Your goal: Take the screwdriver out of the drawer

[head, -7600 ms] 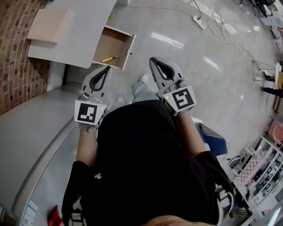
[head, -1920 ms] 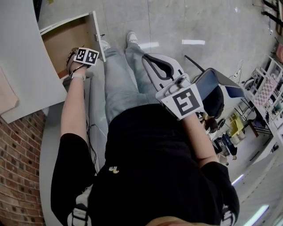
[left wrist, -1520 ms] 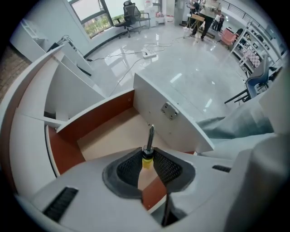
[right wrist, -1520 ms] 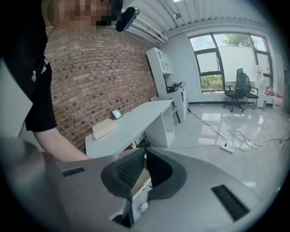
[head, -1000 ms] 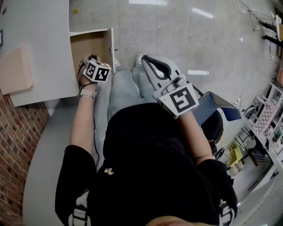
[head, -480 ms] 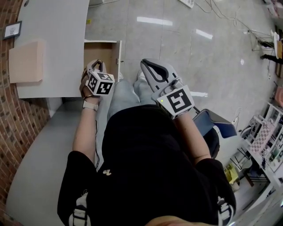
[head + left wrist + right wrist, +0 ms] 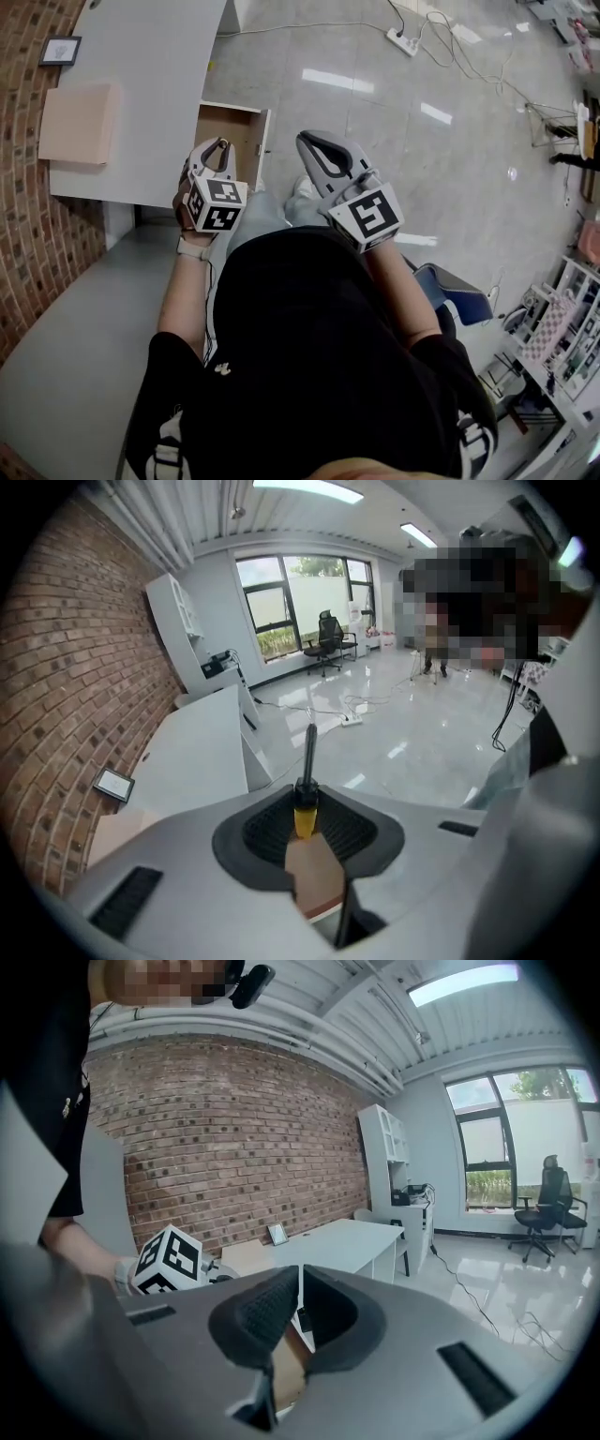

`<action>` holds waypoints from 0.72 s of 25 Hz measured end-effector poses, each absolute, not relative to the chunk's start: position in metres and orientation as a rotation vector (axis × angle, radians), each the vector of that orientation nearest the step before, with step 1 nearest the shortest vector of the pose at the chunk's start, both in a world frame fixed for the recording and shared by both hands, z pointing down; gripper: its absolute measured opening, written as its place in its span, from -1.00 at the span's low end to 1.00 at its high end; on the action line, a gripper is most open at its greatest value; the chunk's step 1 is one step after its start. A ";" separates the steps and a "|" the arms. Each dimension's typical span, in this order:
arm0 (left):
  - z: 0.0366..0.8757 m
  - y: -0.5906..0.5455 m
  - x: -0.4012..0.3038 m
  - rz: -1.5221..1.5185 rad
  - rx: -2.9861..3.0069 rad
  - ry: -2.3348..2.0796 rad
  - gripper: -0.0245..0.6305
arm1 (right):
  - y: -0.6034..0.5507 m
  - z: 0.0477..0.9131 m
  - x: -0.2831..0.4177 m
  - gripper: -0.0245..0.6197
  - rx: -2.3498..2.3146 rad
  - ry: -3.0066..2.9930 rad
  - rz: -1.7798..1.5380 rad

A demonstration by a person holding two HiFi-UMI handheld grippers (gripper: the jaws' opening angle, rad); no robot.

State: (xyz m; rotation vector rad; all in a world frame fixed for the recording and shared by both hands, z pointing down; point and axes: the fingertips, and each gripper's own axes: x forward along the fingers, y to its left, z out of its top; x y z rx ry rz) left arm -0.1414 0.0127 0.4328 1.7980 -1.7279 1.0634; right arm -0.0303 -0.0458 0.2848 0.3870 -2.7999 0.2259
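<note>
Left gripper view has the left claw (image 7: 307,799) clamped on the screwdriver (image 7: 308,761): the yellow handle sits pinched between the ribbed pads, and the dark shaft sticks straight out past the claw's tips, clear of everything else. Head view puts the open drawer (image 7: 230,131) just beyond that claw's tips, at the edge of the white desk (image 7: 141,75). To the right of the left claw, the right claw (image 7: 298,1312) has its jaws drawn together with nothing between them.

Box (image 7: 80,124) on desk (image 7: 155,56), drawer (image 7: 230,127) beside desk
</note>
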 end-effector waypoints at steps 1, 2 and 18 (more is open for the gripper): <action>0.423 0.011 -0.141 1.037 1.812 -1.748 -0.68 | -0.046 0.281 -0.032 -0.88 0.380 -2.809 0.216; 0.413 0.009 -0.141 1.011 1.826 -1.769 -0.68 | -0.046 0.278 -0.035 -0.89 0.374 -2.819 0.206; 0.271 0.008 -0.144 0.523 1.974 -2.089 -0.68 | -0.052 0.218 -0.059 -0.89 0.292 -2.952 0.096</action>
